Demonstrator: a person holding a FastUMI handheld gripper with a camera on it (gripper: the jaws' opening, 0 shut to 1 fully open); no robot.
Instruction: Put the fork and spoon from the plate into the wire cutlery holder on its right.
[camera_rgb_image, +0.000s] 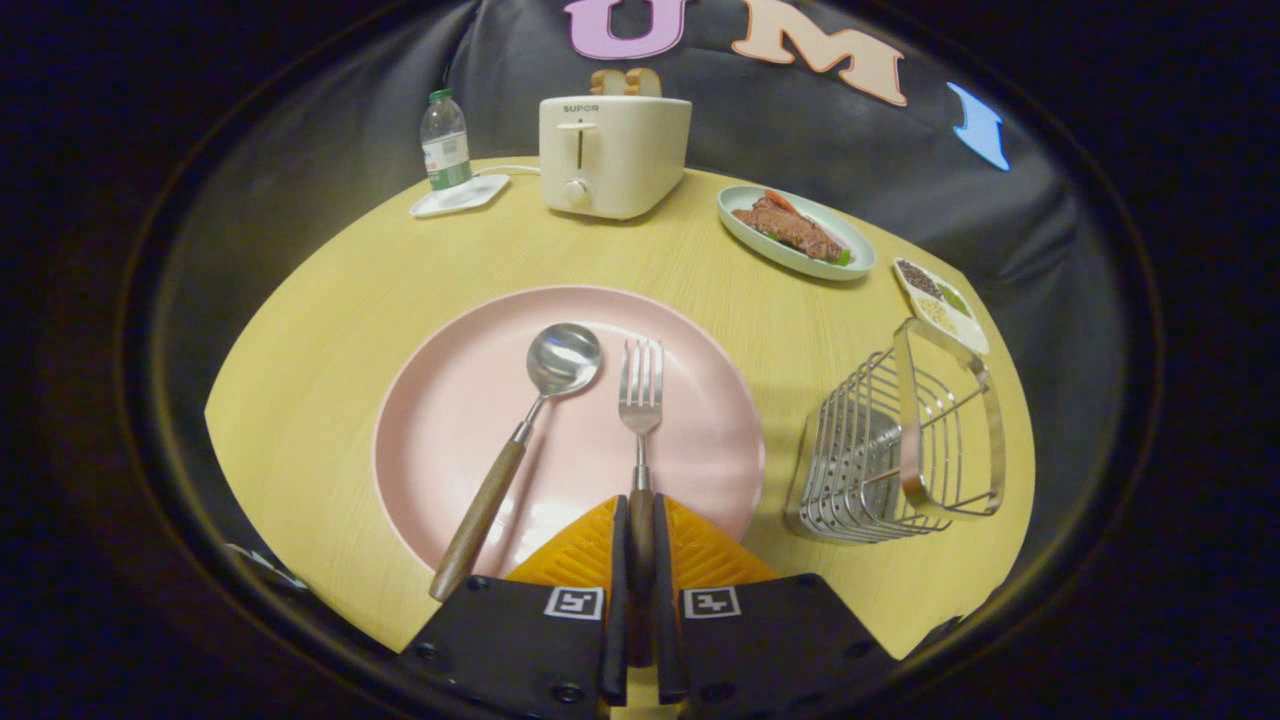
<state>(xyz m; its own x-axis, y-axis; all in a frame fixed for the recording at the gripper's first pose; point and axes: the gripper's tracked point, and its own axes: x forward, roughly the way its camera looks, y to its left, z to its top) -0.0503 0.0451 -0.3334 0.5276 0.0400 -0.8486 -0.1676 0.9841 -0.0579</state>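
A: Fig. 1, view along my claw (641, 540). What is it doing?

B: My claw is closed on the fork (640, 400), both fingers (618, 560) pressing the dark wooden handle near its rear end. The metal neck and tines point straight ahead of the fingers, over the pink plate (460, 420).

A: And the spoon (520, 440)?

B: It lies on the same plate, just left of the fork and apart from it, bowl away from me, wooden handle slanting back past the plate's near rim toward the worktop (320, 330).

A: Where is the target?

B: The wire cutlery holder (900, 440) stands on the worktop just right of the plate, its open mouth turned partly toward me.

A: How should the fork handle?

B: I judge it light and stiff. The wood should give more friction than the polished metal, so the handle is the right place to hold. Gripped this far back, the tine end may droop or swing. The wires are widely spaced, so I would lower it tines first, lest it catch or slip through

A: Background?

B: A toaster (612, 155), a bottle (445, 140) and a dish of food (795, 232), all well beyond the plate
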